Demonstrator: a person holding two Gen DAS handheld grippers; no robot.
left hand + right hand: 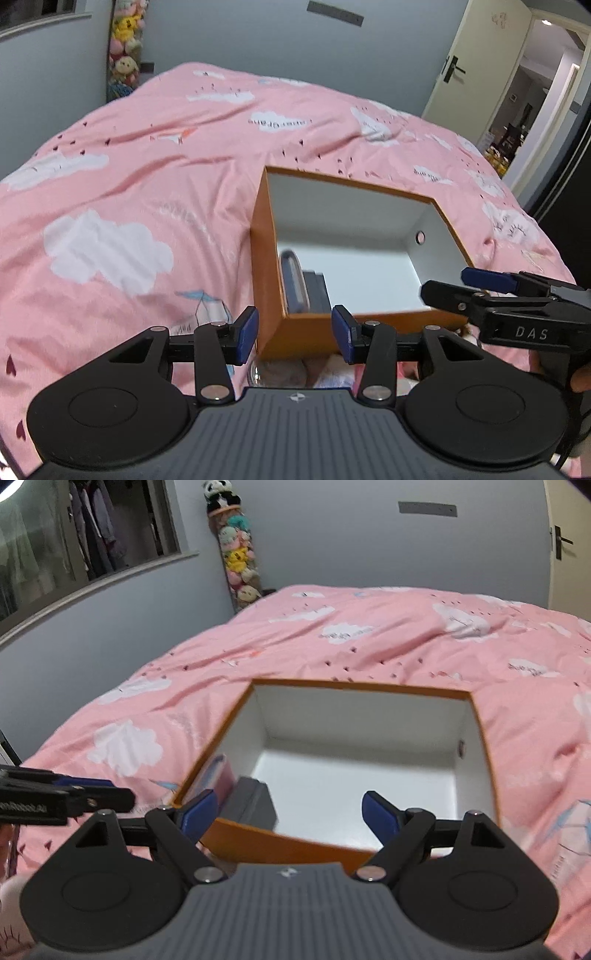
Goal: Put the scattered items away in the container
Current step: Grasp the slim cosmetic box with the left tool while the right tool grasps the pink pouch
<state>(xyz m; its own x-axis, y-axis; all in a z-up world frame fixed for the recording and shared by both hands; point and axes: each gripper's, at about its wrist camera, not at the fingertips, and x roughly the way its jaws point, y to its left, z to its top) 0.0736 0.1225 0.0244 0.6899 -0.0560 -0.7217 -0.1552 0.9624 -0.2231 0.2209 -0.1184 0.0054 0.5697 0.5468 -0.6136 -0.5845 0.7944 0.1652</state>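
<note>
A: Where do both sets of fingers stand from the box (476,734)?

B: At its near wall. Left gripper (294,332) half open, right gripper (288,812) wide, both empty.

A: And the items?

B: A grey block (255,805) and a flat case (293,284) lie inside, long axes along the box's left wall. Something pale sits just before the box, nearest the left gripper, I judge.

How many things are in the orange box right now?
2, both at the orange box near-left corner: a bluish flat case against the left wall, a dark grey block beside it. More may hide below the near wall.
</note>
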